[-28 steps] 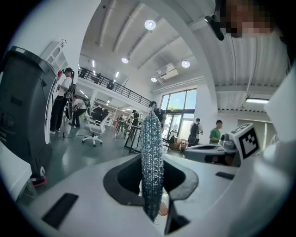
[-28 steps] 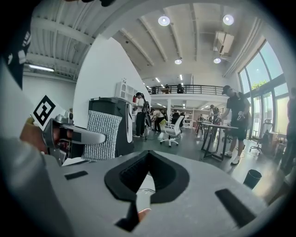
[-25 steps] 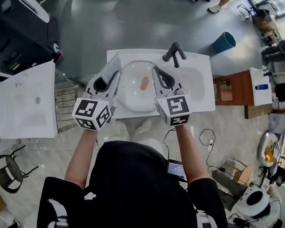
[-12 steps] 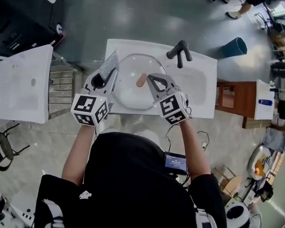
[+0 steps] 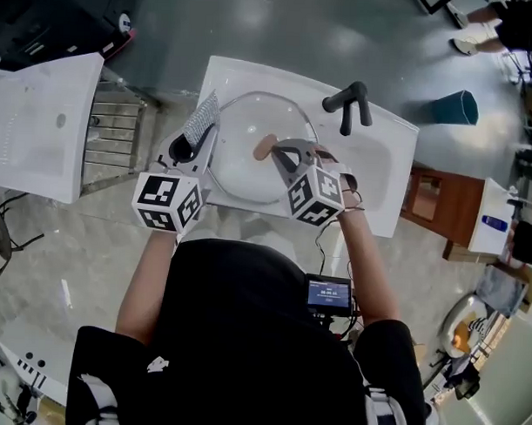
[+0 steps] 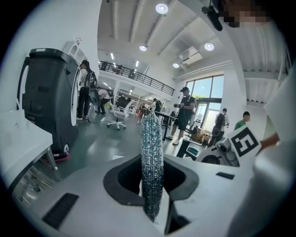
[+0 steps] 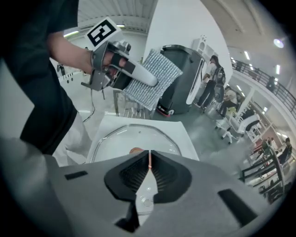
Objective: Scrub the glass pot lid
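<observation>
A glass pot lid (image 5: 242, 163) with a brownish knob (image 5: 264, 147) lies in the basin of a white sink (image 5: 380, 181). My left gripper (image 5: 206, 134) is shut on a silvery mesh scrub pad (image 5: 202, 116), held upright over the lid's left rim. In the left gripper view the scrub pad (image 6: 151, 162) stands edge-on between the jaws. My right gripper (image 5: 278, 148) is shut and empty, its tip right beside the knob. The right gripper view has the shut right gripper (image 7: 149, 159) over the lid (image 7: 120, 139), the knob (image 7: 135, 150) just beyond it and the scrub pad (image 7: 155, 81) above.
A black faucet (image 5: 348, 104) rises at the sink's back right. A second white sink top (image 5: 42, 130) and a metal rack (image 5: 111, 150) stand to the left. A wooden cabinet (image 5: 432, 200) and a teal bin (image 5: 453, 107) are to the right. People stand in the hall behind.
Both grippers have come down toward the lid. The right one has rolled and tipped downward, its tip now next to the knob. The left still carries the scrub pad.
</observation>
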Demonstrator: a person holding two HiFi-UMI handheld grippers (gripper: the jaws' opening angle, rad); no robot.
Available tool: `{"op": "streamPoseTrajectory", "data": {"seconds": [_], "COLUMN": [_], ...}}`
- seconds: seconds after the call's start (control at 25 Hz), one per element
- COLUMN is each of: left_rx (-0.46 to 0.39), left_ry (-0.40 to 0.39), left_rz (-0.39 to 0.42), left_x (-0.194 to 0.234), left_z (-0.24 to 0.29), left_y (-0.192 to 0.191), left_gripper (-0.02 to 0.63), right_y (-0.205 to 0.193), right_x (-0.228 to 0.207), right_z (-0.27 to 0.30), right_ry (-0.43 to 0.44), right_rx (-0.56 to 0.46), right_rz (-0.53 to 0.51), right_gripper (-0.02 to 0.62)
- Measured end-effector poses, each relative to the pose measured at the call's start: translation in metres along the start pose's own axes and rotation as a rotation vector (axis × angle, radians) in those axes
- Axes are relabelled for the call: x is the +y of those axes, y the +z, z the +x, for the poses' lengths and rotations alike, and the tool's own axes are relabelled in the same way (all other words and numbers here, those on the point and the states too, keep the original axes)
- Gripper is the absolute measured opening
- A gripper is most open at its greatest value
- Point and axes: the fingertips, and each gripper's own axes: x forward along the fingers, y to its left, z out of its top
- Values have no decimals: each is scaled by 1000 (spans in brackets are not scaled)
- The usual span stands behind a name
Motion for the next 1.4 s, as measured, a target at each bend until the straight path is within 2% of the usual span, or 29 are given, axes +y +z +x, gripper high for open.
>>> {"op": "streamPoseTrajectory", "data": {"seconds": [0.08,0.16,0.32,0.6,0.76,1.2,1.4], "left_rx": [1,3,7,5,17,45,60], "left_ry": [19,35,56,56,52,50,53], "left_rz": [-12,-22,-38,-51,-54,-55,-59], "left_x": [5,10,15,14,15,21,24], "left_z": [0,0,2,7,8,10,9], "left_y": [-3,-6,-11,-14,-20,-32,-38], "left_gripper": [72,72,71,72,72,71,72], "right_y": [-3,-5,-7,-13,-13,-18,-18], "right_x": [4,6,7,16,22,25,25], "right_z": [7,12,22,42,53,77,80], "right_ry": [57,89,129,202,225,231,228], "right_rx": [23,32,47,82,93,129,137], "right_rz": [-39,-73,-140,-212,-229,-261,-245], "right_gripper": [2,66,106,252,301,310,304]}}
